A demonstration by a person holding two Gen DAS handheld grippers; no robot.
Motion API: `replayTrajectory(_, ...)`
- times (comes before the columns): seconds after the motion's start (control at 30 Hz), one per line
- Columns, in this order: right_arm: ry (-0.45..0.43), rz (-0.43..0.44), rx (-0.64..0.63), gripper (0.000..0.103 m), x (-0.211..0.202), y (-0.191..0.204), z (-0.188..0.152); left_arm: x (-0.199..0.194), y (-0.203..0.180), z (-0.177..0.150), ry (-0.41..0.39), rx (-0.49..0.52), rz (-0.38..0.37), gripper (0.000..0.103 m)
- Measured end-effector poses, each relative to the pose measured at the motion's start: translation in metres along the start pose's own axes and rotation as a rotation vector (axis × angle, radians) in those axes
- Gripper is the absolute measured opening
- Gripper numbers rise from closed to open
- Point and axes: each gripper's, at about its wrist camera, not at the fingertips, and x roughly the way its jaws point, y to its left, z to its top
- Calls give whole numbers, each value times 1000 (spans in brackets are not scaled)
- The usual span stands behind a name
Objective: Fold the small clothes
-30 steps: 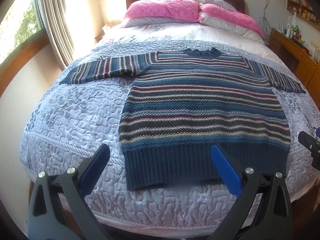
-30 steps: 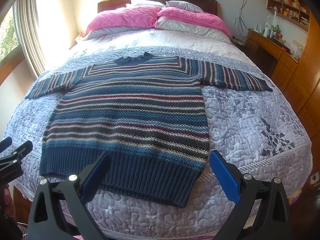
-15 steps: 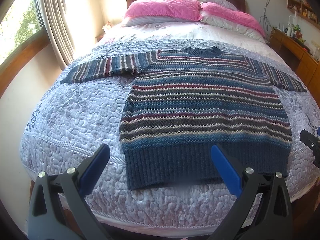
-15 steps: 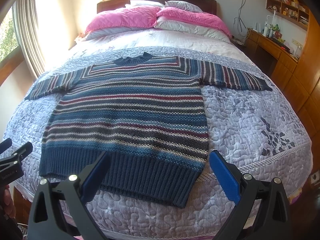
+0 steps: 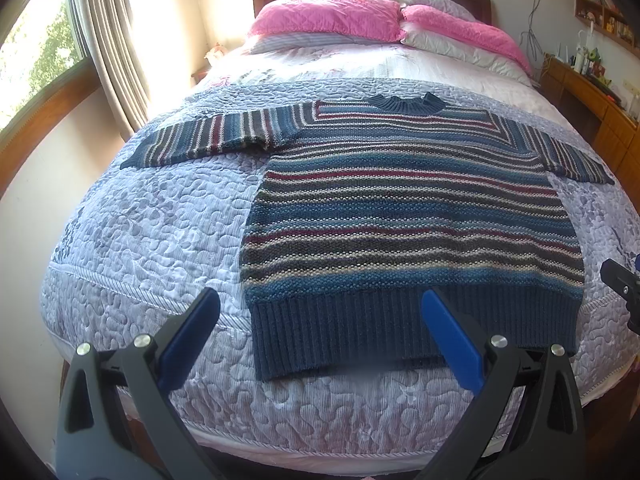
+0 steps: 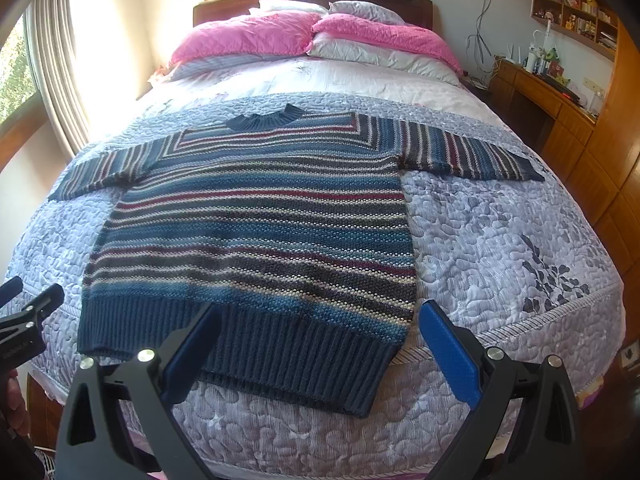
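A striped knit sweater (image 5: 404, 216) in blue, dark red and cream lies flat on the bed, sleeves spread to both sides, its ribbed navy hem toward me. In the right wrist view the same sweater (image 6: 260, 232) fills the middle. My left gripper (image 5: 320, 300) hovers open above the hem's left part, touching nothing. My right gripper (image 6: 320, 312) is open too, over the hem's right part. Each view catches the other gripper at its edge: the right gripper (image 5: 622, 288) and the left gripper (image 6: 28, 308).
The bed carries a lilac quilted cover (image 5: 152, 248) with its front edge just below the hem. Pink pillows (image 5: 332, 20) lie at the headboard. A curtain and window (image 5: 108, 40) stand at the left, a wooden desk with shelves (image 6: 552, 92) at the right.
Both views have shifted only slightly; the sweater sits a touch higher in frame. Both grippers stay open and the sweater lies as before.
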Motion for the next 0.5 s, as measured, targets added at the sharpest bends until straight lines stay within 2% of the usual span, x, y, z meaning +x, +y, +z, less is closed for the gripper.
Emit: replayTrajectory(0.5, -3, 1, 6, 99, 6, -3, 3, 9, -1, 2, 14, 11, 8, 100)
